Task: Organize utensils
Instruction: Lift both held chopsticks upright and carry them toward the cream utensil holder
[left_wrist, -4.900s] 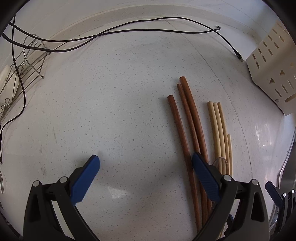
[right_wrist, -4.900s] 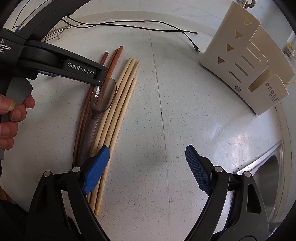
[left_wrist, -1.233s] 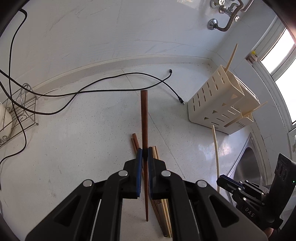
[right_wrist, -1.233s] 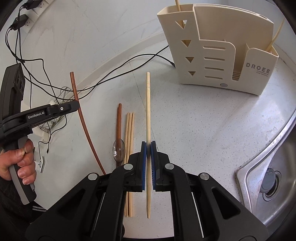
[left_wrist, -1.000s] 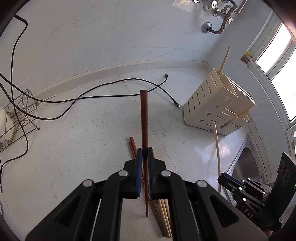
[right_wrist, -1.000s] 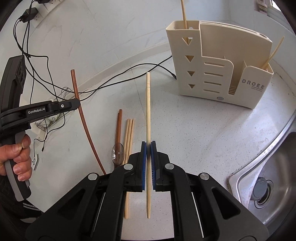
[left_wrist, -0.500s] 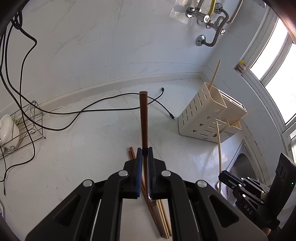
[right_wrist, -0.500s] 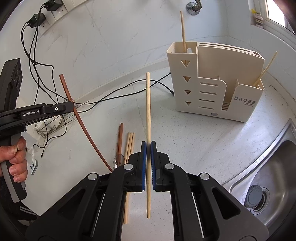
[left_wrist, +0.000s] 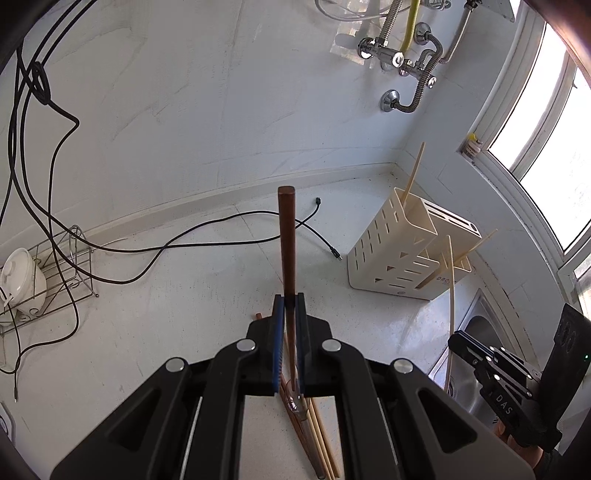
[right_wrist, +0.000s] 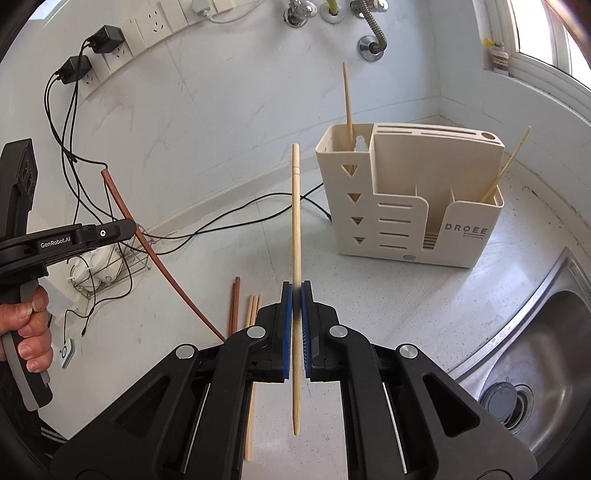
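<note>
The left gripper (left_wrist: 290, 306) pinches a dark wooden chopstick (left_wrist: 286, 236) aloft; the right gripper (right_wrist: 295, 295) pinches a pale bamboo chopstick (right_wrist: 295, 221). Carrying step: each needs tipping upright over the cream utensil holder (right_wrist: 402, 206) in the counter's back corner. More chopsticks (right_wrist: 243, 306) lie mid-counter; a black cable (right_wrist: 240, 218) trails behind.

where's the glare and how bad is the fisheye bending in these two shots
Left wrist view: the window at right is blown out white, and the pale bamboo chopstick in the right gripper bows visibly. Right wrist view: evenly lit, mild sheen on the steel sink; the dark brown chopstick held by the left gripper curves near the edge; both sharp.
</note>
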